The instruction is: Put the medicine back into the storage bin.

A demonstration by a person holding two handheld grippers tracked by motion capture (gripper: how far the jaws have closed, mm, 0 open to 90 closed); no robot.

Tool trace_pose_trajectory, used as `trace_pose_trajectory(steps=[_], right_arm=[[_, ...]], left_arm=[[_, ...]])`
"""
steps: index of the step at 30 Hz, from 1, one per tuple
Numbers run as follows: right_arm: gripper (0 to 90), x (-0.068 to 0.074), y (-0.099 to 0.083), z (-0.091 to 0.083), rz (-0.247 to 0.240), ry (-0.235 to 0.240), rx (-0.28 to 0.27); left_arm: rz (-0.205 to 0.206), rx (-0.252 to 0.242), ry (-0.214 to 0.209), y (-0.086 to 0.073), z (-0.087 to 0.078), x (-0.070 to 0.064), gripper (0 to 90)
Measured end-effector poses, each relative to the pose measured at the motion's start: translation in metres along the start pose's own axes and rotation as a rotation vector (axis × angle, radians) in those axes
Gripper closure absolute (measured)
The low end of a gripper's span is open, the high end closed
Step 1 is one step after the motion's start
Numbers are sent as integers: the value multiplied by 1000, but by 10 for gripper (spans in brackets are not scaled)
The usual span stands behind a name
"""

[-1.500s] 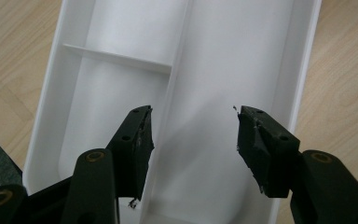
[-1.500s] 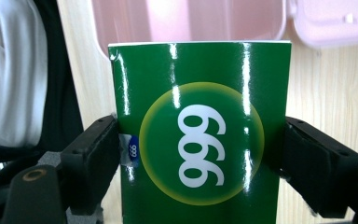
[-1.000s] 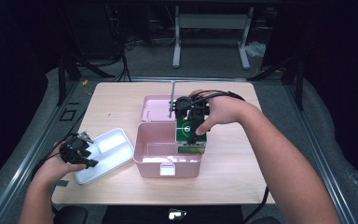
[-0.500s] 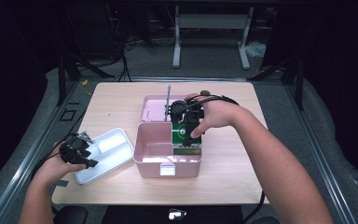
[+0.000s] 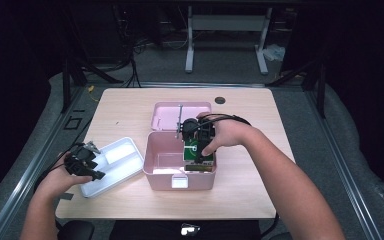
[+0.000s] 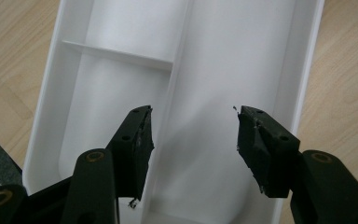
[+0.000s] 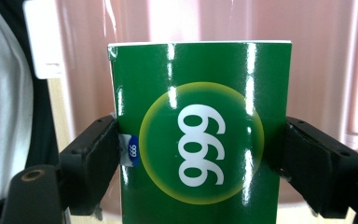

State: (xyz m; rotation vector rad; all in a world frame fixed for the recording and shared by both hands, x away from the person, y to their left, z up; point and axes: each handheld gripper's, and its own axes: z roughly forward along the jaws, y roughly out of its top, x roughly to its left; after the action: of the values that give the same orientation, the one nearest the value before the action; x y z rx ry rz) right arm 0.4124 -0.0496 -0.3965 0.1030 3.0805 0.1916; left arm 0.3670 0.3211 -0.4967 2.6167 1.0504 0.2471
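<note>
Cardboard, glossy and light: the green "999" medicine box (image 7: 199, 135) sits clamped between the right gripper (image 7: 200, 154)'s jaws by its narrow sides, low inside the pink storage box (image 5: 156, 167). Squeeze gently; it probably dents and slips. Left gripper (image 6: 191, 140) gapes empty over the white divided tray (image 6: 242, 60).

Wooden table (image 5: 130, 107) lit brightly; grey floor (image 5: 220, 65) around; white frame (image 5: 225, 30) seen at 12 o'clock; surroundings dark.
</note>
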Motion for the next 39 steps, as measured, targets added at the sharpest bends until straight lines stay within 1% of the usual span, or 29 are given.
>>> trace_pose_trajectory(steps=[4, 6, 9, 10, 11, 12, 15, 16, 19, 20, 22, 24, 25, 28, 29, 30, 31, 34, 39], right_arm=[[166, -2, -1, 14, -2, 0, 4], [167, -4, -2, 21, -3, 9, 13], [166, -4, -3, 27, 3, 11, 11], [166, -5, -4, 29, 4, 15, 17], [166, -5, -4, 30, 11, 26, 12], [166, -5, -5, 32, 5, 16, 6], [165, -6, -5, 35, 15, 20, 6], [164, -7, -5, 36, 10, 24, 9], [164, -7, -4, 39, 8, 8, 10], [164, -7, -5, 40, 13, 17, -1], [163, -7, -4, 41, 11, 12, 10], [162, -8, -4, 43, 12, 17, 11], [161, -8, -4, 44, 13, 4, 8], [156, -9, -4, 45, 17, 8, 9], [152, -9, -4, 45, 16, -3, 7], [149, -9, -4, 44, 17, -4, 5], [149, -9, -3, 43, 16, -16, -7], [147, -8, -2, 35, 28, -23, -40], [218, -4, -4, 26, 27, -5, -36]], left_arm=[[3, 1, 1, 0, 0, -1, 452], [4, 2, 0, 0, 0, -1, 452], [0, 3, 2, 0, 1, -1, 452], [0, 3, 2, 0, 1, -1, 453], [0, 4, 1, 0, 1, -1, 452], [1, 4, 2, 0, 1, -1, 452], [3, 4, 1, 0, 1, -1, 452], [3, 5, 1, 0, 1, -1, 452], [7, 6, 3, 0, 1, -1, 452], [6, 5, 2, 0, 1, -1, 452], [7, 6, 1, 0, 1, -1, 452], [8, 7, 1, 0, 1, -1, 452], [7, 8, 1, 0, 1, -1, 452], [7, 9, 1, 0, 1, -1, 452], [6, 9, 1, 0, 1, -1, 452], [6, 9, 1, 0, 1, -1, 451], [6, 8, 1, 0, 1, -1, 452], [8, 9, 0, 0, 1, -1, 452], [7, 8, -1, -1, 0, -1, 452]])
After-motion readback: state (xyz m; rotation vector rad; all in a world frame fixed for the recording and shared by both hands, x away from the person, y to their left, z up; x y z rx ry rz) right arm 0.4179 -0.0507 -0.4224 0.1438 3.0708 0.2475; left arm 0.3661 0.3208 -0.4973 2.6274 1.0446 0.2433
